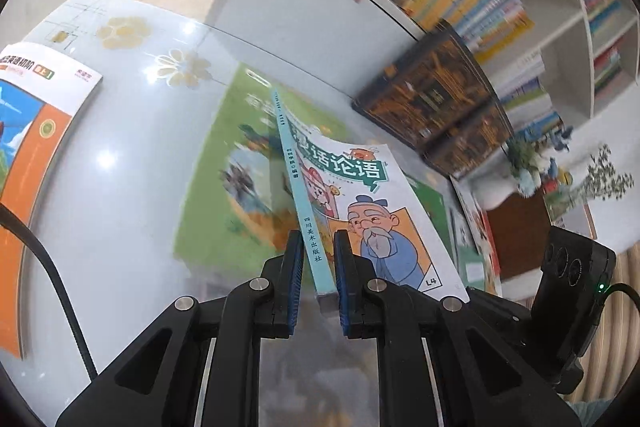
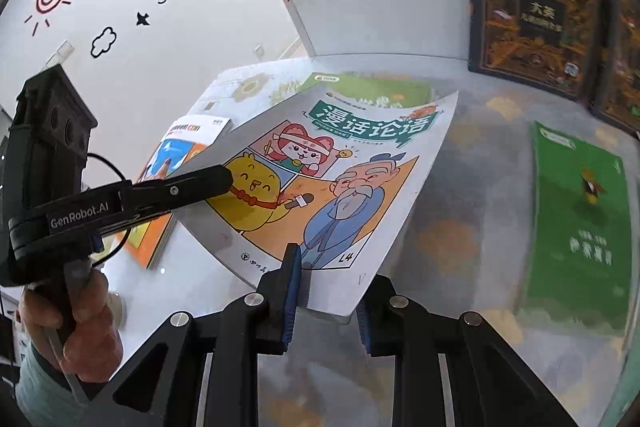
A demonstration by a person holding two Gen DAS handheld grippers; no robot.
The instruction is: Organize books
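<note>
Cartoon book (image 1: 372, 211) carried above the counter (image 1: 132, 195), frame centre.
It is clamped by the left claw (image 1: 318, 267) at the spine and the right claw (image 2: 328, 279) at the lower edge; both grips should be kept level.

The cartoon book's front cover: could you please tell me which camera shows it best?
The right wrist view: the cartoon book faces that camera, title and all three characters visible. The left wrist view meets it nearly edge-on, showing the spine and a foreshortened slice of cover.
</note>
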